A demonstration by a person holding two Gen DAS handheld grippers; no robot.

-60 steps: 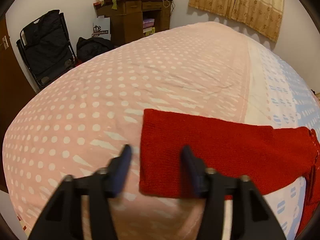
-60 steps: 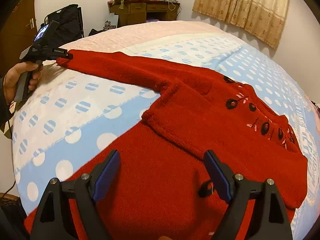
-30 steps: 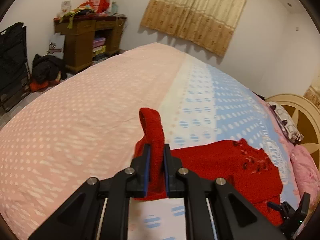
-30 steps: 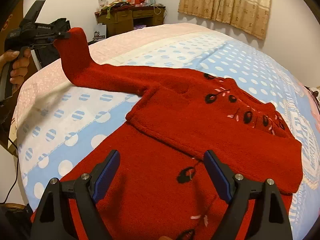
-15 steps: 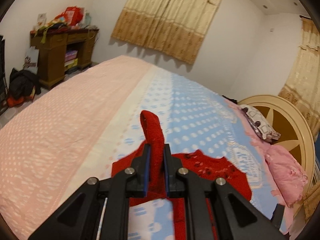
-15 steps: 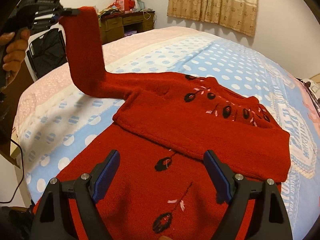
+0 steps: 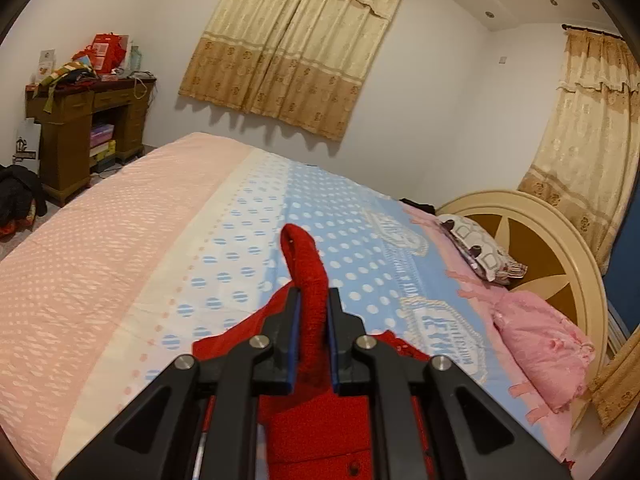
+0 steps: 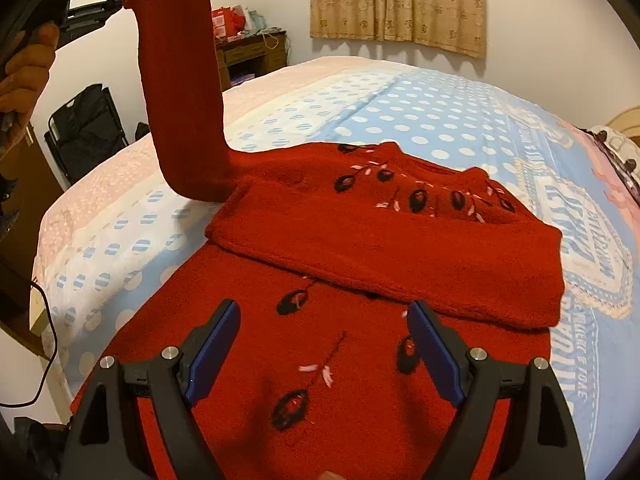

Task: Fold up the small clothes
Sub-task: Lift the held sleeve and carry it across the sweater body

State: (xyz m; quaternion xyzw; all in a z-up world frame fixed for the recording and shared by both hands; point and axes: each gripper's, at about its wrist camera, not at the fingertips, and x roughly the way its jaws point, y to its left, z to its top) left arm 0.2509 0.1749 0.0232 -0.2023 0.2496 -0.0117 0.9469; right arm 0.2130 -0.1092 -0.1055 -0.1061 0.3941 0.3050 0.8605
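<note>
- A red sweater (image 8: 360,320) is spread on the bed (image 8: 440,120), one sleeve (image 8: 180,92) held aloft.
- The sleeve's cuff is clamped between the left gripper (image 7: 313,320) fingers.
- The right gripper (image 8: 324,344) is held wide open above the sweater, nothing gripped.

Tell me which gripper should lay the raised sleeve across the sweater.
Left. The left gripper is already shut on the sleeve cuff, holding it high above the sweater, so it likely only has to carry it over. The right gripper is open, empty, over the body.
</note>
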